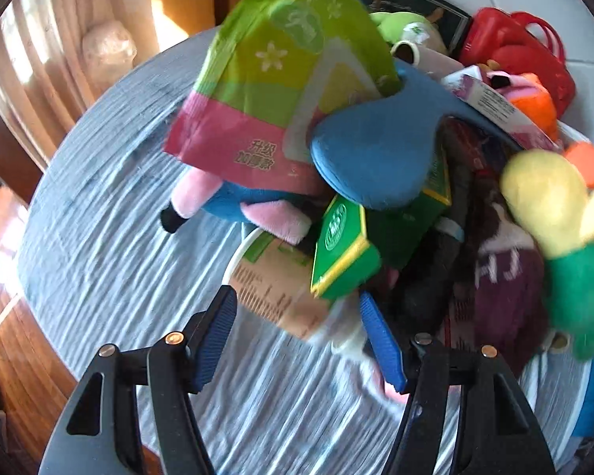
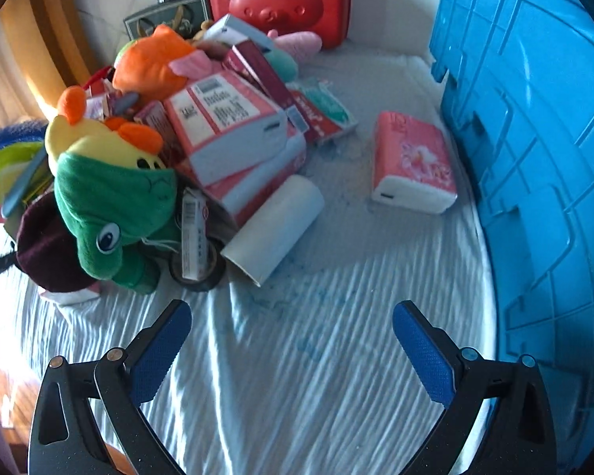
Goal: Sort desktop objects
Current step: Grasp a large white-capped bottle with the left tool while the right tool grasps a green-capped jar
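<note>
On the left wrist view: a heap of toys and packs fills the upper right of a pale ribbed surface (image 1: 111, 277).
Left claw (image 1: 301, 336): jaws spread apart, gripping nothing; a brown paper cup (image 1: 273, 281) lies on its side between the fingertips, and whether a pad touches it I cannot tell through the blur.
Green box (image 1: 342, 249): tilted, resting against the cup's upper side.
Blue plush (image 1: 370, 158): on top of the heap, overlapping a green-and-pink tissue pack (image 1: 273, 79).
Right wrist view: same heap, seen from the other side.
Right claw (image 2: 291, 342): wide open, empty, above bare cloth.
Green plush (image 2: 115, 198): at the heap's near left edge, beside a dark tape roll (image 2: 198, 273).
White roll (image 2: 273, 225): lying just right of the tape roll.
Pink tissue pack (image 2: 412, 162): alone, near the blue crate (image 2: 542, 158).
Red case (image 2: 281, 0): upright at the back.
</note>
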Demonstrator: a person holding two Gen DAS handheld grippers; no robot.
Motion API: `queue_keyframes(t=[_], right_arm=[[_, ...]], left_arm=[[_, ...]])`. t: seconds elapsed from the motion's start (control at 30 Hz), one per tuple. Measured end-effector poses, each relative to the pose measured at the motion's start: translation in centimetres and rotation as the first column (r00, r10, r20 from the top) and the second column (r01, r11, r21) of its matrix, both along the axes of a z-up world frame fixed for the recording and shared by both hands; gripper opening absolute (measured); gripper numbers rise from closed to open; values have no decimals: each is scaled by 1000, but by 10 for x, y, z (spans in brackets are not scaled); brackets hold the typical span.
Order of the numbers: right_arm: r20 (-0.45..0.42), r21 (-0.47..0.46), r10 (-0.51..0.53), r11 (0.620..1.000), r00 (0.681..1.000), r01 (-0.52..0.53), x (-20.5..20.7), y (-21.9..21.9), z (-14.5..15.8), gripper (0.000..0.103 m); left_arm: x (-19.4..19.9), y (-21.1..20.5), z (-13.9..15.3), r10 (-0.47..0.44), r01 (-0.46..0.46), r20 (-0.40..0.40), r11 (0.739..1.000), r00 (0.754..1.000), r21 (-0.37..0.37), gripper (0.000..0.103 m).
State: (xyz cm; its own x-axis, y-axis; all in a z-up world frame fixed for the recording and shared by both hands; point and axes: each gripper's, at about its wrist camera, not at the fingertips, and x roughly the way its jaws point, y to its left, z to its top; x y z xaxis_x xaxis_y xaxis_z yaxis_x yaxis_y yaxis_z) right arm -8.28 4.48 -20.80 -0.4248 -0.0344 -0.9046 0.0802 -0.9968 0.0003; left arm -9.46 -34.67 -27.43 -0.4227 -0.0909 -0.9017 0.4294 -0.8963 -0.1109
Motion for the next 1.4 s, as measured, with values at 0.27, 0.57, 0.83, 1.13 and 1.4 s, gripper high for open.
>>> queue_keyframes(t=[0.27,0.57,0.83,1.13,1.4], right_arm=[[18,24,-16,1000,1000,15,-11,11,-9,103],[79,-19,-23,1000,997,25,-34,9,-34,103],[43,-151,125,982,991,-117,-13,-41,-36,103],[24,-179,181,968,983,-174,-8,-94,-54,75],[-2,-148,159,976,987,-158,-15,-118,-61,75]], left_arm=[[-11,-8,-30,70,-74,42,991,997,107,69],[15,-24,-38,20,-28,90,995,996,92,67],[39,-23,-45,-38,50,146,996,989,-79,65],[49,-20,-30,-119,128,89,987,989,-99,65],[43,-17,-41,-189,198,107,977,976,-83,65]])
